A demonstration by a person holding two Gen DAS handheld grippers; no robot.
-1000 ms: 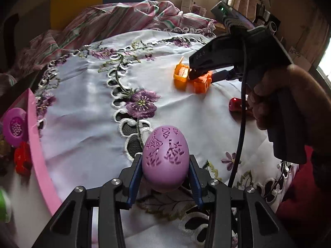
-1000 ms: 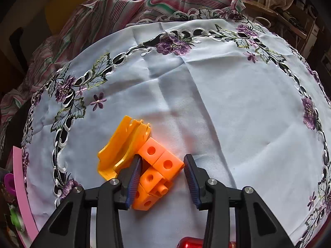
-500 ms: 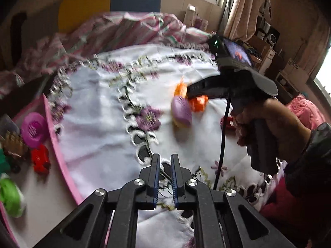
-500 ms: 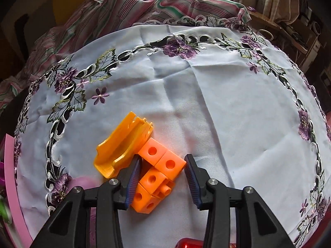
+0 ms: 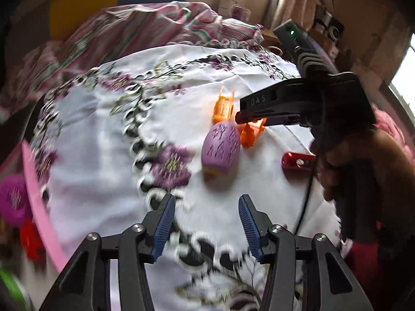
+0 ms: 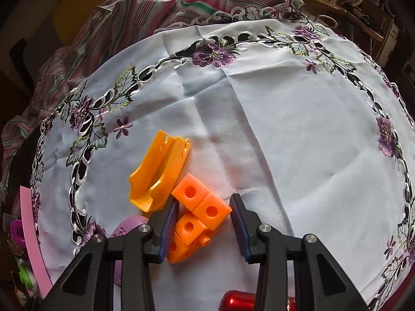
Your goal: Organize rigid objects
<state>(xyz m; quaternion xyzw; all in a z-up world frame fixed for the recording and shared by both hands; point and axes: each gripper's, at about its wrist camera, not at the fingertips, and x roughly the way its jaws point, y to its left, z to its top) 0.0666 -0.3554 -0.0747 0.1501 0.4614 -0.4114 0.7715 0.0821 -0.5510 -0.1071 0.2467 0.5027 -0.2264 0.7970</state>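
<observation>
A purple egg-shaped toy [image 5: 221,147] lies on the embroidered white tablecloth [image 5: 103,160], next to the orange cube cluster [image 5: 250,134] and the yellow-orange curved piece [image 5: 223,107]. My left gripper [image 5: 206,223] is open and empty, a little short of the egg. My right gripper [image 6: 203,226] is open, its jaws around the orange cube cluster [image 6: 197,215] without closing on it. The yellow-orange piece [image 6: 158,175] lies just left of the cubes. The egg's edge [image 6: 127,229] shows behind the right gripper's left finger.
A red cylindrical toy [image 5: 297,160] lies right of the egg, and shows in the right wrist view [image 6: 241,302]. A pink tray [image 5: 36,202] at the left edge holds a magenta disc [image 5: 14,199] and red and green toys. Striped fabric [image 6: 181,2] is bunched at the far side.
My left gripper set the purple egg down beside the orange pieces, pulled back and shut, then opened again. The right gripper stayed open around the orange cubes.
</observation>
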